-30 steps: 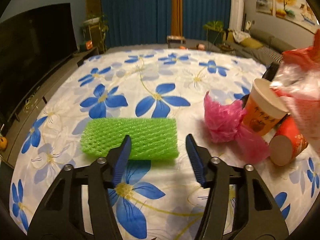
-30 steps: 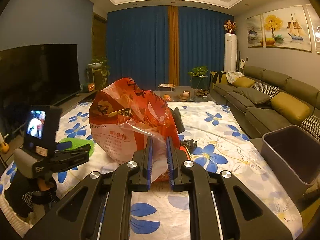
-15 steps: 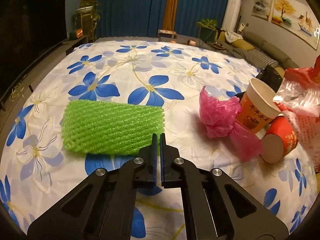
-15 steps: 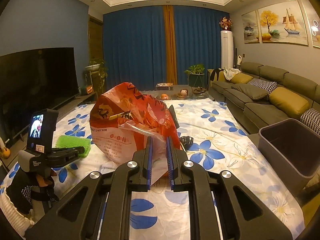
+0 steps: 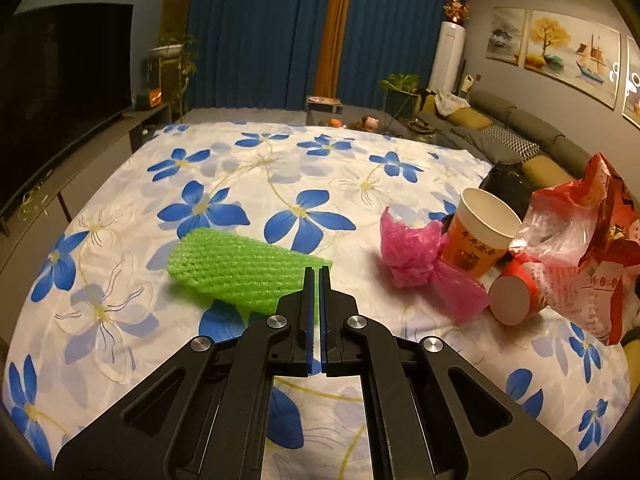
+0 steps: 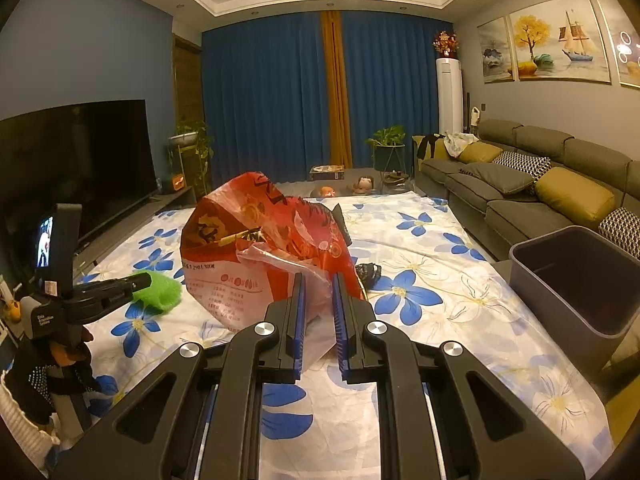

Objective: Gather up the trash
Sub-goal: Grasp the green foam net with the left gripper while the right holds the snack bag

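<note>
A green foam net (image 5: 240,272) lies on the flowered sheet (image 5: 280,168); its right corner is raised and pinched by my left gripper (image 5: 319,270), which is shut on it. The right wrist view shows that gripper (image 6: 146,280) with the net (image 6: 162,294) at its tip. My right gripper (image 6: 318,280) is shut on the clear-and-red plastic bag (image 6: 256,240), held up above the sheet. Right of the net lie a pink plastic wad (image 5: 416,252), an upright orange paper cup (image 5: 476,236) and a red cup (image 5: 516,298) on its side, beside the red bag (image 5: 592,256).
A grey bin (image 6: 580,280) stands off the sheet's right edge, in front of the sofa (image 6: 540,184). A small black crumpled piece (image 6: 368,271) lies behind the bag, and a black bag (image 5: 504,188) behind the cups. A television (image 6: 72,160) lines the left wall.
My left gripper closed from open onto the near right edge of the green net, then drew back and up, lifting that corner. The right gripper and its bag stayed put.
</note>
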`<act>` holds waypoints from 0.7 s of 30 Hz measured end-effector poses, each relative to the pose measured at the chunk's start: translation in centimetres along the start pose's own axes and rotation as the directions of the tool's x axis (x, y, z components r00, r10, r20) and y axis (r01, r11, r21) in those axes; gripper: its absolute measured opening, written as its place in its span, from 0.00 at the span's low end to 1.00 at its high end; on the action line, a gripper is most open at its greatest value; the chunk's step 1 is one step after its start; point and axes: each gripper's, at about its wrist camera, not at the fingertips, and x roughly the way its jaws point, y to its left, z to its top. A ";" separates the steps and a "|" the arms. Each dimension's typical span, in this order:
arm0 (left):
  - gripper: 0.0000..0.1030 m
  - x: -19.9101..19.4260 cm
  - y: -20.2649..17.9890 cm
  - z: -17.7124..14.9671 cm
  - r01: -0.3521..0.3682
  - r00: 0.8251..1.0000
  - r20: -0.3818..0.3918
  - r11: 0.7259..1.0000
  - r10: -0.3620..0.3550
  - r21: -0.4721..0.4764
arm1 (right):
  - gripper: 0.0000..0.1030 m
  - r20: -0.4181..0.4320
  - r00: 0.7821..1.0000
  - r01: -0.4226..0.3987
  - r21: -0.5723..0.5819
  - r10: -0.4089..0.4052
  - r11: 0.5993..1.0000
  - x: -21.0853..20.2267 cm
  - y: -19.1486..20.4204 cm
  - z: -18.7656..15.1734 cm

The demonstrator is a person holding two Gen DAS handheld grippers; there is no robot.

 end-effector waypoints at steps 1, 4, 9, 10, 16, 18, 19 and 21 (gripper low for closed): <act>0.01 0.0 0.1 0.0 -0.002 1.000 0.002 1.000 0.002 -0.004 | 0.14 0.000 1.000 0.000 0.003 0.000 1.000 0.0 -0.2 0.0; 0.19 0.2 0.4 -0.2 -0.033 0.999 0.005 0.999 0.033 -0.015 | 0.14 0.004 1.000 0.001 0.008 -0.001 1.000 -0.2 -0.6 0.0; 0.68 1.1 -0.3 -0.5 -0.078 0.997 -0.007 0.997 0.078 0.028 | 0.14 -0.004 1.000 -0.003 0.017 0.003 1.000 -0.1 -0.9 -0.4; 0.68 1.5 -0.4 -0.4 -0.082 0.996 -0.022 0.996 0.083 0.036 | 0.14 -0.006 1.000 -0.004 0.020 0.004 1.000 -0.1 -1.0 -0.4; 0.60 4.0 0.0 0.1 -0.112 0.987 -0.110 0.993 0.115 0.033 | 0.14 -0.009 1.000 -0.008 0.026 0.008 1.000 0.0 -1.0 -0.3; 0.47 4.8 0.3 0.1 -0.119 0.982 -0.147 0.993 0.122 0.026 | 0.14 -0.009 1.000 -0.007 0.025 0.007 1.000 0.0 -1.1 -0.3; 0.42 5.1 0.4 0.0 -0.116 0.979 -0.163 0.993 0.118 0.021 | 0.14 -0.010 1.000 -0.006 0.025 0.007 1.000 -0.1 -1.1 -0.2; 0.36 5.1 0.5 0.0 -0.108 0.981 -0.158 0.994 0.109 0.016 | 0.14 -0.009 1.000 -0.006 0.026 0.007 1.000 -0.1 -1.1 -0.2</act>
